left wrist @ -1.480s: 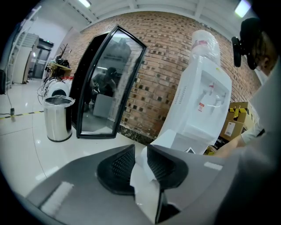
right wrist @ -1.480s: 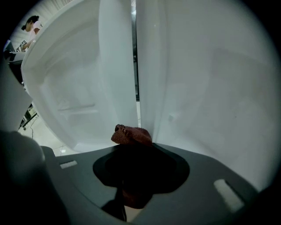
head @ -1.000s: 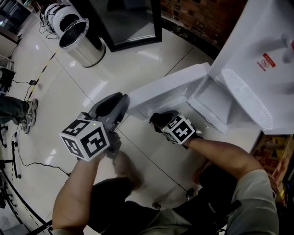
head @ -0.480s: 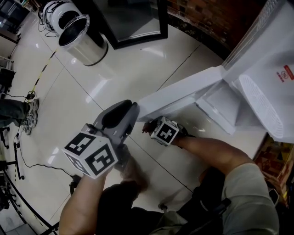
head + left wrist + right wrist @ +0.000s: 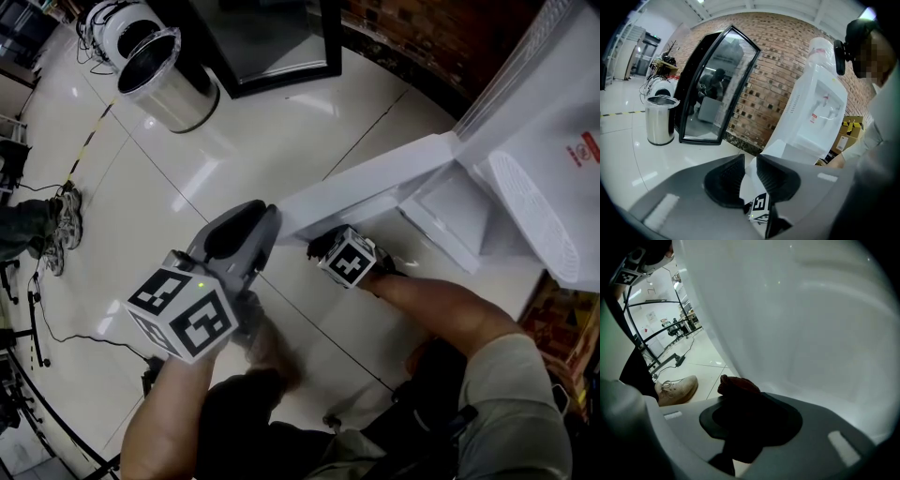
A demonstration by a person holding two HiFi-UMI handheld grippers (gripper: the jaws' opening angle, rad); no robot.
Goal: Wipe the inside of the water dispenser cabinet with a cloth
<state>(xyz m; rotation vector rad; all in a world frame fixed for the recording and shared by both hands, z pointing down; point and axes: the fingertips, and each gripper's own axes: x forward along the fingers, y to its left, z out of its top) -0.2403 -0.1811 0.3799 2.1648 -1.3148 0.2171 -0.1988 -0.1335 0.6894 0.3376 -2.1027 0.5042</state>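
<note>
Left gripper (image 5: 750, 163): jaws narrow, closed on the free edge of the cabinet door (image 5: 375, 183), which stands swung out from the white water dispenser (image 5: 548, 112).
Right gripper (image 5: 740, 397): clamped on a dark red cloth (image 5: 738, 384), with a wad of it bulging past the tips.
Where the cloth is: low down, under the open door and just outside the cabinet opening (image 5: 441, 220) — not yet inside it, as far as the head view shows.
Contact: the right gripper view is filled by a white panel close ahead. I cannot tell whether it is the door's face or a cabinet wall, or whether the cloth touches it.
Step in hand: by my reading, bringing the cloth in for the wipe while the other gripper holds the door wide.
Doing it well: keep the door pinned open and steady so that it does not swing onto the working arm. Lead with the bulging wad rather than the hard jaw tips. Press flat and sweep wall by wall, working from the back of the cabinet toward the front.
Grip: firm enough that friction does not drag the cloth out of the jaws.
Risk: the plastic jaws may scrape the panel — and the light door may flex if it is pulled sideways.
</note>
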